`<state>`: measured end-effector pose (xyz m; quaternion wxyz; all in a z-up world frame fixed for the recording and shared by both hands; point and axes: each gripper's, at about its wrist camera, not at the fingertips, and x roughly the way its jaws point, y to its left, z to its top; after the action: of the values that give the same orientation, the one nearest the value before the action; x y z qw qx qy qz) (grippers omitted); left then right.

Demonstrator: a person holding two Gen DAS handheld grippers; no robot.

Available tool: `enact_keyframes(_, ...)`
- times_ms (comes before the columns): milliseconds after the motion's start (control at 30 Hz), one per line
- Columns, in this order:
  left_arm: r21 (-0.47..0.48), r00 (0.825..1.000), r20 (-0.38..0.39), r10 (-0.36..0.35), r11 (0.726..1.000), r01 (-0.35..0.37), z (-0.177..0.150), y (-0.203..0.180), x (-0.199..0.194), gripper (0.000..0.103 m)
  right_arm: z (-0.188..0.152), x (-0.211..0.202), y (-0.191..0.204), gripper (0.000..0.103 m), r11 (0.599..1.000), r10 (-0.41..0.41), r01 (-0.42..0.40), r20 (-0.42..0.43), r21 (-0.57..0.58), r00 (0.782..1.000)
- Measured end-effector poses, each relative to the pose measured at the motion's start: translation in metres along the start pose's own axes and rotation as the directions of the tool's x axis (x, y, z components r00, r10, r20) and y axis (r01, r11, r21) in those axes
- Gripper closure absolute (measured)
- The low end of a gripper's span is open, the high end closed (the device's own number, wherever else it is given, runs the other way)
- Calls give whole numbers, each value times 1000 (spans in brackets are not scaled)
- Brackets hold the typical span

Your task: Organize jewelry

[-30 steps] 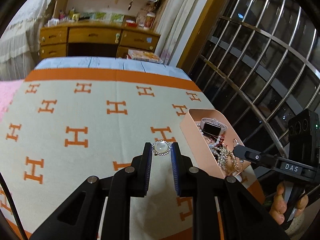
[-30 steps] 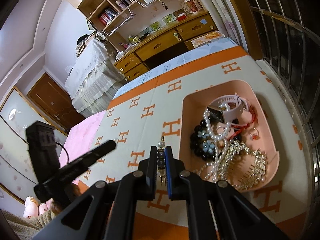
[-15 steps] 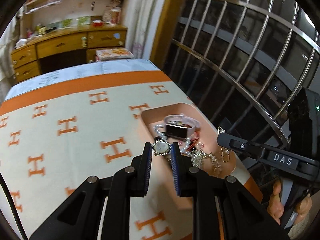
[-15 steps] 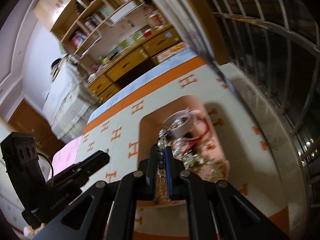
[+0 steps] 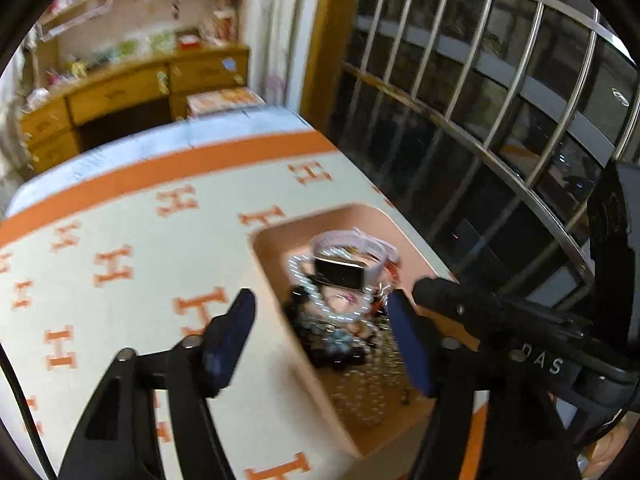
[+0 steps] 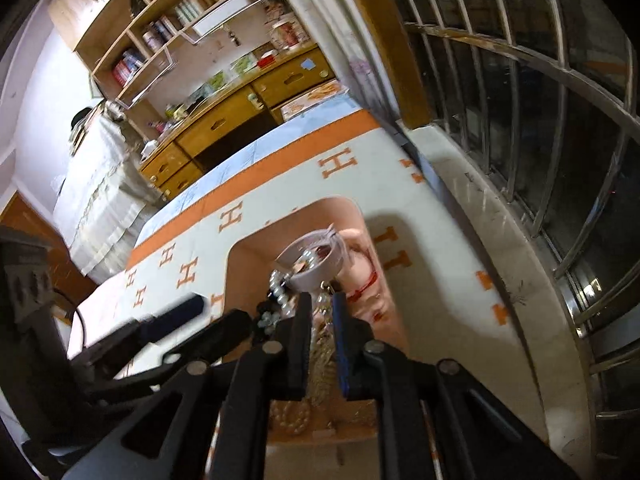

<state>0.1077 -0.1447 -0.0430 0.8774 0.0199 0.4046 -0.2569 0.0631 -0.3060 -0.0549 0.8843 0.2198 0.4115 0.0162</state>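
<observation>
A pink tray (image 5: 276, 276) on the H-patterned blanket holds a white smartwatch (image 5: 340, 272), pearl strands (image 5: 348, 312) and other jewelry. My left gripper (image 5: 324, 336) is wide open and empty over the tray's near half; the pearl brooch it held is lost among the blurred jewelry. My right gripper (image 6: 320, 320) hovers over the tray (image 6: 240, 264), jaws a narrow gap apart. Something pale and blurred shows in that gap; I cannot tell whether it is gripped. The watch (image 6: 316, 264) lies just beyond its fingertips.
The cream and orange blanket (image 5: 120, 248) covers the bed. A barred window (image 5: 480, 100) and a stone sill (image 6: 500, 248) run along the right. A wooden desk with shelves (image 6: 224, 120) stands at the back. The right gripper's body (image 5: 520, 336) sits close on the right.
Both grippers moved over the tray. My left gripper opened and let go of the pearl brooch. The right gripper's jaws have parted slightly around the beaded earring.
</observation>
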Motion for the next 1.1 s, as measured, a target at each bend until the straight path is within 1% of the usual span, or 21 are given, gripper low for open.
enact_keyframes(33,-3,1000,13,7,1000,-7,-2,2,-7,25,-1,-2,1,86,1000,0,0,2,-7,1000)
enact_keyframes(67,-11,1000,25,13,1000,-12,-3,5,-14,23,-4,-5,4,81,1000,2,-2,6,-17,1000)
enact_keyframes(133,-20,999,45,28,999,-28,-7,10,-27,21,-10,-10,12,77,999,1,0,12,-42,1000)
enact_keyframes(233,-24,995,66,73,997,-71,-13,18,-46,13,-17,-16,25,77,997,-6,7,12,-82,1000)
enact_keyframes(367,-40,986,84,147,989,-144,-24,32,-72,10,-28,-27,46,76,991,8,-7,8,-130,1000)
enact_keyframes(400,-50,981,84,174,984,-170,-28,36,-80,8,-31,-31,51,76,990,13,-12,7,-141,1000)
enact_keyframes(467,-69,970,88,228,972,-222,-35,43,-94,6,-38,-39,63,76,986,29,-27,7,-167,1000)
enact_keyframes(600,-112,934,97,344,936,-333,-45,56,-130,6,-49,-60,90,75,972,41,-34,24,-232,999)
enact_keyframes(633,-122,925,103,366,928,-353,-46,58,-140,6,-51,-69,97,71,969,46,-36,37,-243,998)
enact_keyframes(667,-134,917,112,382,920,-367,-47,59,-150,5,-52,-75,101,63,968,52,-39,46,-248,998)
enact_keyframes(700,-149,910,123,396,914,-377,-49,60,-161,3,-53,-82,106,58,966,59,-42,58,-254,997)
enact_keyframes(733,-164,902,133,410,907,-388,-50,61,-172,1,-56,-93,112,50,965,69,-47,78,-259,995)
enact_keyframes(767,-177,894,147,423,901,-397,-52,60,-182,1,-57,-98,116,46,964,76,-50,90,-263,993)
enact_keyframes(867,-187,871,173,460,883,-430,-58,55,-203,1,-67,-121,131,44,956,103,-60,135,-288,985)
enact_keyframes(967,-184,843,182,506,860,-476,-69,48,-217,1,-78,-134,143,43,948,101,-41,174,-316,979)
enact_keyframes(1100,-187,831,155,533,842,-505,-81,45,-223,1,-88,-138,147,42,945,104,-40,183,-324,978)
